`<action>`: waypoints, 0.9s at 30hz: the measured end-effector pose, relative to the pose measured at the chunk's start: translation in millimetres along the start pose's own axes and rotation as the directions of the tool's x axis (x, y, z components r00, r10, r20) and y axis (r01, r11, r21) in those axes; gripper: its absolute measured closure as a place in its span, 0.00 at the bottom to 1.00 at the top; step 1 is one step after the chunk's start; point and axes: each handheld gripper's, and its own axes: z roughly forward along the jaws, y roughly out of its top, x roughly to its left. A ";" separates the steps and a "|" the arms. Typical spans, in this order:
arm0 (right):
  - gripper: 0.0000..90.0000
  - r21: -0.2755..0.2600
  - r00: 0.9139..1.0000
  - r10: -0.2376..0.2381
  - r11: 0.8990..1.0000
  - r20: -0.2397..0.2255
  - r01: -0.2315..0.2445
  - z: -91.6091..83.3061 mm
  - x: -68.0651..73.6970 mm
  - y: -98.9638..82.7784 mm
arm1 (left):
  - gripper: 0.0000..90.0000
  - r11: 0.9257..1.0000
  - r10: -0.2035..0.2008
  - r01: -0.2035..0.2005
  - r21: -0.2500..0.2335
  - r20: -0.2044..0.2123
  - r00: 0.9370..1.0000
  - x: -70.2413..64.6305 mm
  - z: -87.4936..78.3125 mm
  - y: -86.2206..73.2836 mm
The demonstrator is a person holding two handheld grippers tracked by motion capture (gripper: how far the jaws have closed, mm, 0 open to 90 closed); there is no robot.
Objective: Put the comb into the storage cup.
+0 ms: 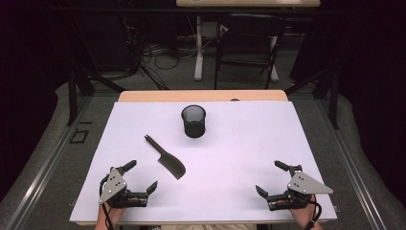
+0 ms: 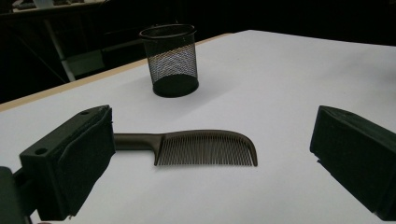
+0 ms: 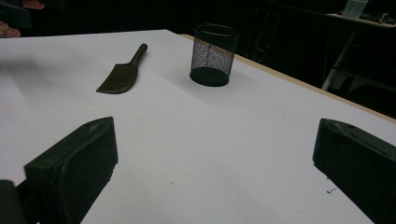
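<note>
A dark comb with a handle lies flat on the white table, left of centre. Behind it stands an upright black mesh cup. My left gripper rests near the front left edge, jaws wide open and empty, a short way in front of the comb; the cup stands beyond. My right gripper sits at the front right, open and empty as well, far from the comb and the cup.
The white table top has a wooden strip along its far edge. Black stands and a chair stand on the floor behind it. A hand shows at the top left of the right gripper view.
</note>
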 end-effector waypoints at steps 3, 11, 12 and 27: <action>0.00 0.002 1.000 0.005 1.000 -0.005 -0.005 0.3 -0.8 -0.3 | 0.00 1.000 0.005 -0.005 0.003 -0.001 1.000 0.9 0.7 0.3; 0.00 0.010 1.000 0.004 1.000 -0.020 -0.003 2.6 -0.9 -1.0 | 0.00 1.000 -0.002 0.002 0.017 -0.013 1.000 3.6 2.7 2.5; 0.00 0.011 1.000 0.002 1.000 -0.020 -0.001 2.9 -1.0 -1.0 | 0.00 1.000 -0.007 0.007 0.019 -0.016 1.000 4.0 3.5 3.0; 0.00 0.021 1.000 0.000 1.000 -0.018 0.000 5.2 -1.4 -1.4 | 0.00 0.999 -0.005 0.005 0.047 -0.006 1.000 4.9 17.7 10.7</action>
